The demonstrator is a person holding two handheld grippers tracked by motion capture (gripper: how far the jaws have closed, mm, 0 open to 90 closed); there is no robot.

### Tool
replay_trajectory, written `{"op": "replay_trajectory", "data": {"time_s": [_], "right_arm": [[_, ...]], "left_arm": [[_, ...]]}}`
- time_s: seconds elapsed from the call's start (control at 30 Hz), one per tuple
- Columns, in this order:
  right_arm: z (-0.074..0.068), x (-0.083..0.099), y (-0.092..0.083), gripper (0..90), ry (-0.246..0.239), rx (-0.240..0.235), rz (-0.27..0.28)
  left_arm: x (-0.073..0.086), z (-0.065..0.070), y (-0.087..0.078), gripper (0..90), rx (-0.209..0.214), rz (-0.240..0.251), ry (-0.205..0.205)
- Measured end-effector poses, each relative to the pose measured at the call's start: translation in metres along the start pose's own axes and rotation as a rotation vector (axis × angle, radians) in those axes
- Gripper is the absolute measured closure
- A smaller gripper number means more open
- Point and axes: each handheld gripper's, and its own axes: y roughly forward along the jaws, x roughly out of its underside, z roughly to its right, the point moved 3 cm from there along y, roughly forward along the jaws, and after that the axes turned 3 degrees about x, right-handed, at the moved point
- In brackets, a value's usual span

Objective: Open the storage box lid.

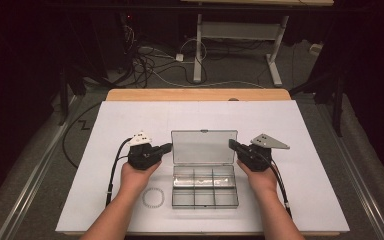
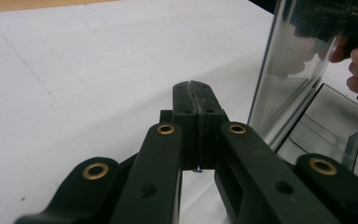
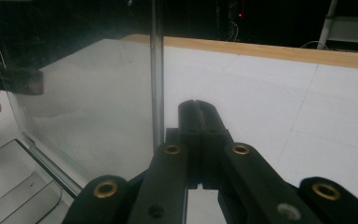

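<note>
Fingers clenched on both, nothing between: left gripper [image 1: 166,147] just beside the raised lid's [image 1: 204,146] left edge, right gripper [image 1: 233,144] at its right edge. Clear compartment box [image 1: 205,187] lies open mid-bench [image 1: 130,115]; bead bracelet [image 1: 153,198] near its left.

1. Wooden table [image 1: 195,94], middle of the frame, covered by a white sheet [image 1: 130,120]; bare wood shows along the far edge.
2. Clear compartment box [image 1: 205,186], lid raised, lies lower centre on the sheet.
3. Bead ring [image 1: 153,198] lies just left of the box.
</note>
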Motion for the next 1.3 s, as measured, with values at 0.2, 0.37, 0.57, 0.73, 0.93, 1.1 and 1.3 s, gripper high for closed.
{"op": "replay_trajectory", "data": {"time_s": [0.2,0.37,0.57,0.73,0.93,1.1,1.3], "right_arm": [[0.001,0.002,0.003,90.0,0.007,0.009,-0.009],[0.003,0.002,0.006,90.0,0.004,0.016,-0.016],[0.006,0.001,0.009,90.0,0.011,0.024,-0.025],[0.009,0.004,0.013,90.0,0.015,0.034,-0.051],[0.012,0.008,0.018,90.0,0.031,0.038,-0.095],[0.016,0.009,0.024,90.0,0.041,0.039,-0.152],[0.018,0.012,0.03,90.0,0.039,0.055,-0.198]], "left_arm": [[-0.008,0.001,0.012,87.9,0.032,0.001,-0.01],[-0.012,0.002,0.017,87.9,0.033,0.002,-0.007],[-0.012,-0.002,0.021,87.8,0.016,-0.01,-0.015],[-0.009,-0.007,0.023,87.8,0.006,-0.027,-0.027],[-0.007,-0.012,0.026,87.8,0.001,-0.048,-0.058],[-0.003,-0.017,0.031,87.8,-0.009,-0.085,-0.074],[0.001,-0.02,0.037,87.8,-0.026,-0.12,-0.077]]}}
